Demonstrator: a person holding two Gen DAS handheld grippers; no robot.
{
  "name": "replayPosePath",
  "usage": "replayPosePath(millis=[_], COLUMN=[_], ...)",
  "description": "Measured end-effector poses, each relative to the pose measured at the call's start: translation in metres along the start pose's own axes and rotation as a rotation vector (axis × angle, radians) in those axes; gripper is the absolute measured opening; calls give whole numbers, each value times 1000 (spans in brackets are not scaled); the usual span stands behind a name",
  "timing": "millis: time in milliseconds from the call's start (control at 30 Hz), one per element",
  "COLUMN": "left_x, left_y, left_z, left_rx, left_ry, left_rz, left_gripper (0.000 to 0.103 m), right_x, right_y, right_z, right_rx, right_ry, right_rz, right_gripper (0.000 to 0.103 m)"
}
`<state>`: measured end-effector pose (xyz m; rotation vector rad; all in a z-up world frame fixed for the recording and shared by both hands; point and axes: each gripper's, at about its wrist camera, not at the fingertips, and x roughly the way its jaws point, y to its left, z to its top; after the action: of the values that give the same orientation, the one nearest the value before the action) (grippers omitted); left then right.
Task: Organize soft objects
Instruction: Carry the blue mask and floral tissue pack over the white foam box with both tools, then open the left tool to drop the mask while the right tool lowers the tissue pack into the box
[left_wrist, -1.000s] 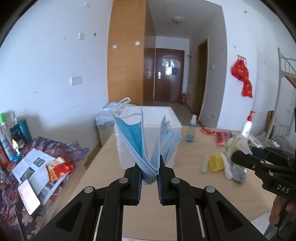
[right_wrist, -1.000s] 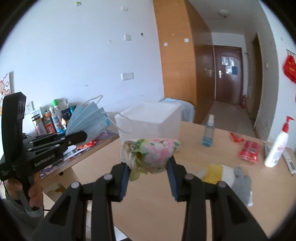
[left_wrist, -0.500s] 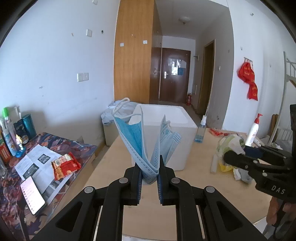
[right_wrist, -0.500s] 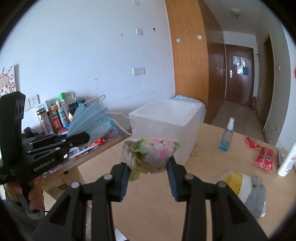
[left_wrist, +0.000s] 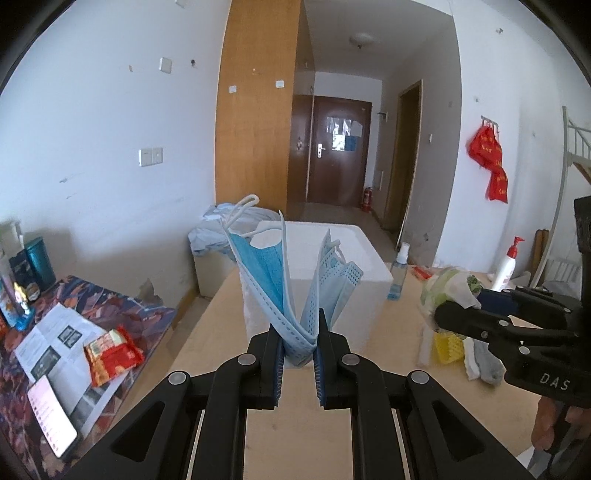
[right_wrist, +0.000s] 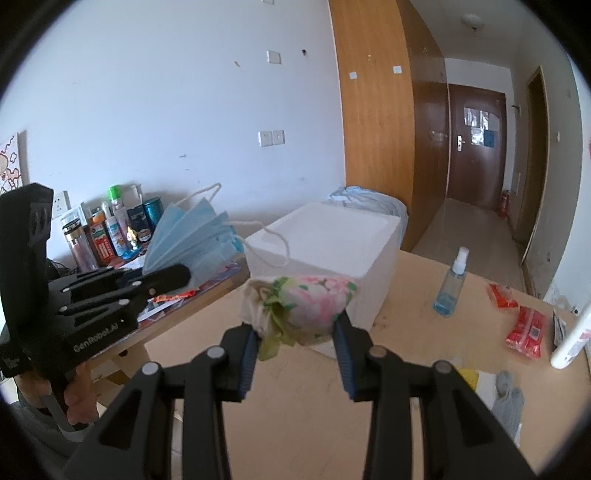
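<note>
Pinching folded blue face masks (left_wrist: 291, 295), left gripper (left_wrist: 298, 347) holds them before white foam box (left_wrist: 343, 258) at 12 o'clock. Right gripper (right_wrist: 295, 341) clamps floral cloth bundle (right_wrist: 303, 306). Only right wrist view shows red packets (right_wrist: 524, 321) at 3 o'clock.

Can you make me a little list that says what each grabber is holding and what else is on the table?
left gripper: shut on blue face masks, held above the table
right gripper: shut on flowery cloth bundle, held above the table
white foam box: on the wooden table, open at the top
spray bottle: upright, right of the box
red packets: lying flat near the right edge
yellow sponge: beside a grey cloth
</note>
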<state>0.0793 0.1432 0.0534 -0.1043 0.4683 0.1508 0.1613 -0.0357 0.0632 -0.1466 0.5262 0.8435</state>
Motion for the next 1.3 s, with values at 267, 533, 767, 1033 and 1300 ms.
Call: replayPosePath(millis=[267,533,767,1033,1300], left_x=[28,62,91,130,155], left_y=[1,7,10,9,5], left_z=[26,48,60,69,70], left_rx=[22,26,39,40,53], left_ry=[2,24,44,103,152], left_rz=[-4,-21,-34,-62,-84], left_gripper=[15,15,15,15,15], right_x=[22,49,73,88,96], right_y=[-5,-13,-23,-34,-40], right_z=[26,51,61,66,65], right_rx=[-27,-52,-57,-58,-45], right_ry=[5,16,32,38,52], right_rz=[-14,-31,-27,-28,-23], right_gripper=[42,42,42,42,42])
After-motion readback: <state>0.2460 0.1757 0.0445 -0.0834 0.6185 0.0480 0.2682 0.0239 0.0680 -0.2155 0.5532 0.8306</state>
